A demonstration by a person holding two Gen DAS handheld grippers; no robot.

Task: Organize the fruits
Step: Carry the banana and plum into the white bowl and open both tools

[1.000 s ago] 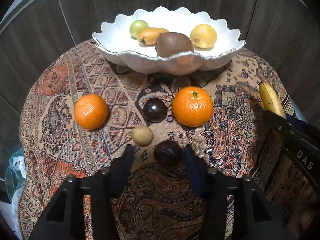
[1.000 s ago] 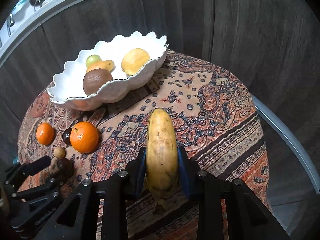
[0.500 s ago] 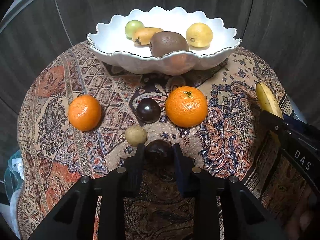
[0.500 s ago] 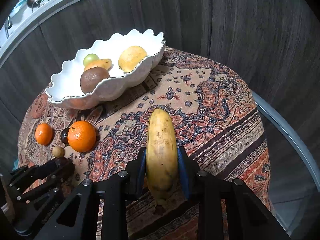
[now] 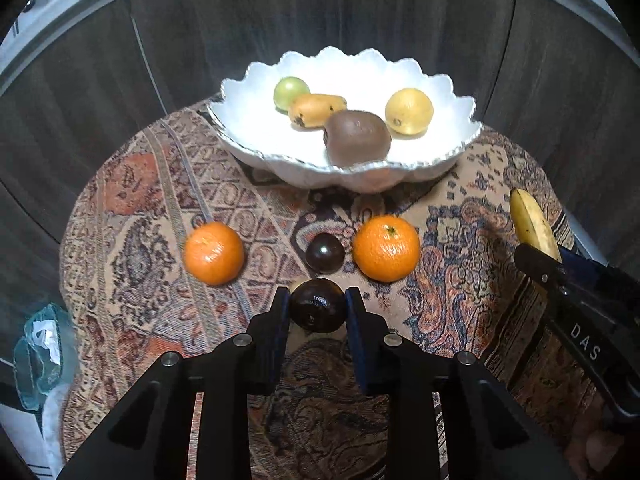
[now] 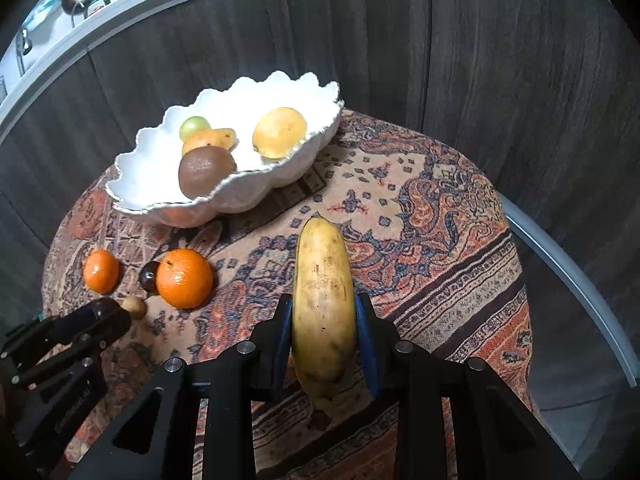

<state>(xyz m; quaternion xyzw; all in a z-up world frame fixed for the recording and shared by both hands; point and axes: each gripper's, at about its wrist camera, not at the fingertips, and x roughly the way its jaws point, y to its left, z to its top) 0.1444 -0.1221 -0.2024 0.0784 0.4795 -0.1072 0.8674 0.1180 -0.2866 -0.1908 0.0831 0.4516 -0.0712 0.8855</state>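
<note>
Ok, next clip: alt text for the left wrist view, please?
The left tongs grip a dark round fruit above a patterned cloth. Beyond lie two oranges with another dark fruit between them, then a white scalloped bowl holding four fruits. At right, the right tongs hold a banana.

The only readable lettering is "DAS", printed in pale capitals on the black body of the right gripper (image 5: 538,258) where it enters the left wrist view at the right edge; the word is cut off by the frame, so any further letters cannot be told
</note>
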